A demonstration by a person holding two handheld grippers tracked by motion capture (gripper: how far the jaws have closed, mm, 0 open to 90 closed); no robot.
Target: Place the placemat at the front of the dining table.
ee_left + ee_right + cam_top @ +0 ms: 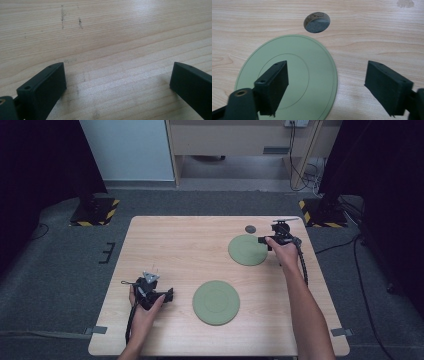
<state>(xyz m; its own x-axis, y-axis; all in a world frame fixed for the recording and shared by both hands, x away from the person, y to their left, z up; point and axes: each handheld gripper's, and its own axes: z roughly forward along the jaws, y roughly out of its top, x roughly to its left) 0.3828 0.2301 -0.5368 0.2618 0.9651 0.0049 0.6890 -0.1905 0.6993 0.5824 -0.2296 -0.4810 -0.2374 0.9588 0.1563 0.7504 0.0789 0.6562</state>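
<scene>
1. High view: a wooden table (165, 245) carries two flat green plates. The far plate (248, 250) lies toward the table's far right part, the near plate (216, 302) closer to the near edge and about midway across.
2. The right gripper (264, 240) sits at the far plate's right edge, held by the right hand (285, 252) just beside that plate.
3. Right gripper view: its jaws are spread wide with nothing pinched. One jaw hangs over the far plate (294, 82), the other over bare wood off the plate's rim. No pad seems to touch the plate, though the angle makes that hard to be sure of.
4. A small dark round hole (317, 22) lies in the tabletop just beyond the far plate.
5. The left gripper (169, 296) lies left of the near plate, apart from it, in the left hand (145, 312).
6. Left gripper view: its jaws stand wide apart over bare wood (112, 50), gripping nothing.
</scene>
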